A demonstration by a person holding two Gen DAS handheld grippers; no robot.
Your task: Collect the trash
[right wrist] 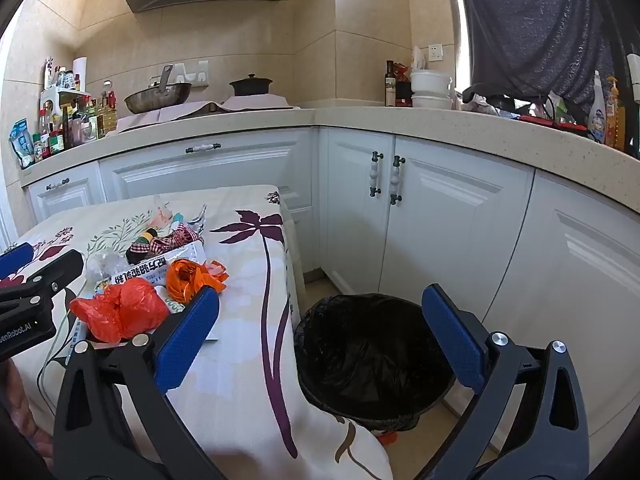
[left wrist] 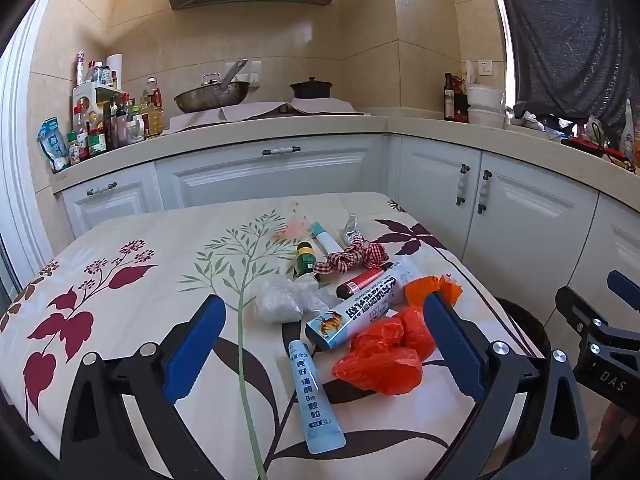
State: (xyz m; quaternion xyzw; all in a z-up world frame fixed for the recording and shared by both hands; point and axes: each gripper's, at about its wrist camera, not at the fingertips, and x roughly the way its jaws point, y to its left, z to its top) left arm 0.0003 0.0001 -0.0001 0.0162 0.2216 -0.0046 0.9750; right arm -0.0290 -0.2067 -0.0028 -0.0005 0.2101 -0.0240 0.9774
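Note:
A heap of trash lies on the floral tablecloth [left wrist: 132,248]: a crumpled red plastic bag [left wrist: 384,354], an orange bag [left wrist: 432,290], a long white box with a crab picture [left wrist: 360,312], a light blue tube [left wrist: 316,396], a clear plastic wad [left wrist: 288,298], a checked red ribbon [left wrist: 352,258] and a small dark bottle [left wrist: 306,258]. My left gripper [left wrist: 320,344] hovers open above the heap, nothing between its fingers. My right gripper [right wrist: 324,332] stands open beside the table's right edge, over the black-lined trash bin [right wrist: 368,352]. The red bag [right wrist: 120,312] lies just left of its left finger.
White kitchen cabinets [right wrist: 440,208] wrap around behind the table and bin. The counter [right wrist: 280,120] carries a wok, a dark pot, bottles and jars. In the left wrist view the other gripper's body [left wrist: 600,340] shows at the right edge.

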